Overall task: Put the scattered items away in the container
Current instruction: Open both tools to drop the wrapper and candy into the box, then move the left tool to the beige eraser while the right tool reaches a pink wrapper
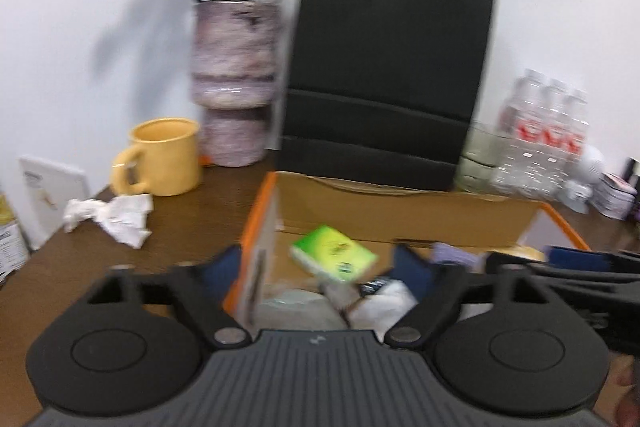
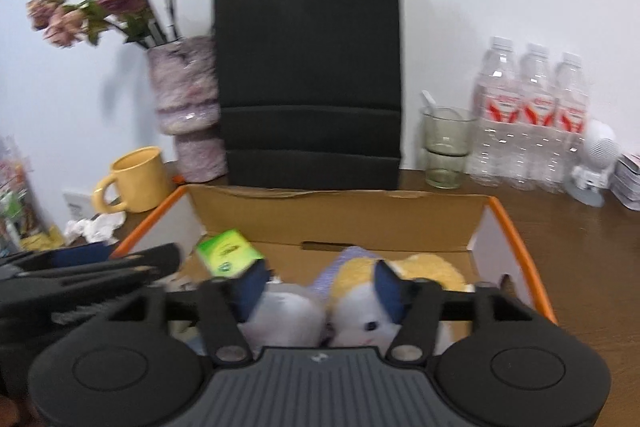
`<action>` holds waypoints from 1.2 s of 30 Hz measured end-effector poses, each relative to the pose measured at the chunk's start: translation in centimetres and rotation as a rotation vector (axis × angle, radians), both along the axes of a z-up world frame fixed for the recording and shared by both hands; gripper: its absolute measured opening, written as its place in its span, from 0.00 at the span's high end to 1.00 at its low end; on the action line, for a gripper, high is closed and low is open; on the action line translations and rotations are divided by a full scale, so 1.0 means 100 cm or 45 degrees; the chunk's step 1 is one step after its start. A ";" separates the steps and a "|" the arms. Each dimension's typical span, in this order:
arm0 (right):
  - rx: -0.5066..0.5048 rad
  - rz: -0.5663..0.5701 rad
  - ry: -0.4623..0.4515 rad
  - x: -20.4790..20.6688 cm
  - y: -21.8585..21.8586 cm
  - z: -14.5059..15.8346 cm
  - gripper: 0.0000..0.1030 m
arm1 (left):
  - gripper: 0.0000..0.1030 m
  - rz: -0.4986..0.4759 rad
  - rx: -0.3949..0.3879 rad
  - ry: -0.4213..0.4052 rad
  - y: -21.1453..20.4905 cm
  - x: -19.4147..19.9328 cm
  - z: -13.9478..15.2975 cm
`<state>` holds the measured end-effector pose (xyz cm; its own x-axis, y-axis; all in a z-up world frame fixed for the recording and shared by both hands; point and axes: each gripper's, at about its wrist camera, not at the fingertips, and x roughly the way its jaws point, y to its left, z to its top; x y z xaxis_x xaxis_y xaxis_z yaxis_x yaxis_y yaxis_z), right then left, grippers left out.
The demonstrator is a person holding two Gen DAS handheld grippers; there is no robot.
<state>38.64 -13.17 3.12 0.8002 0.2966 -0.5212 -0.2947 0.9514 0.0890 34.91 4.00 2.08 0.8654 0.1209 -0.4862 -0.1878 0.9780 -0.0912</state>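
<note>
Nearest the lens in the left wrist view, the left hand-held gripper (image 1: 320,263) stands wide, its blue pads apart and holding nothing, poised over the left wall of the box (image 1: 260,211). A green packet (image 1: 334,253) appears between the pads, tilted, inside the box; whether it is falling or resting cannot be told through the blur. The right hand-held gripper (image 2: 316,285) is likewise wide and empty, above the box interior, with a plush toy (image 2: 360,323) and a pale soft item (image 2: 284,315) below it.

Beyond, at 10 o'clock from the box, crumpled paper (image 1: 110,217) lies on the worktop (image 1: 180,215), just in front of a yellow mug (image 1: 166,157). It appears to be the remaining scattered item.

Handling, as judged: the paper is very light, soft and compressible, not fragile; pinch it across the bulkiest fold near its middle, since a thin edge may tear or slip. The mug just beside it could be knocked.

Farthest, against the wall: vase (image 1: 234,83), black bag (image 1: 384,75), glass (image 2: 444,147), bottles (image 2: 528,115).
</note>
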 end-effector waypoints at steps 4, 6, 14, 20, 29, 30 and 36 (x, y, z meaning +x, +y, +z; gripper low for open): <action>0.018 -0.016 0.003 0.002 -0.008 0.002 0.11 | 0.00 0.005 -0.016 0.005 0.005 0.000 0.001; 0.000 -0.018 0.005 0.002 -0.006 0.001 0.11 | 0.00 0.016 0.009 0.013 0.003 0.001 0.000; -0.010 -0.018 0.011 0.002 -0.006 0.000 0.09 | 0.00 0.011 0.013 0.019 0.002 0.001 -0.002; -0.013 -0.021 0.015 0.002 -0.006 0.001 0.07 | 0.00 0.006 0.014 0.020 0.001 0.001 -0.002; -0.017 -0.027 0.024 0.000 -0.009 0.002 0.04 | 0.00 0.003 0.014 0.015 -0.001 -0.002 -0.001; -0.020 -0.029 0.025 -0.001 -0.010 0.003 0.04 | 0.00 0.003 0.010 0.015 -0.001 -0.004 -0.001; -0.018 -0.026 0.015 -0.016 -0.018 0.008 0.00 | 0.00 -0.017 -0.007 0.001 -0.005 -0.021 0.003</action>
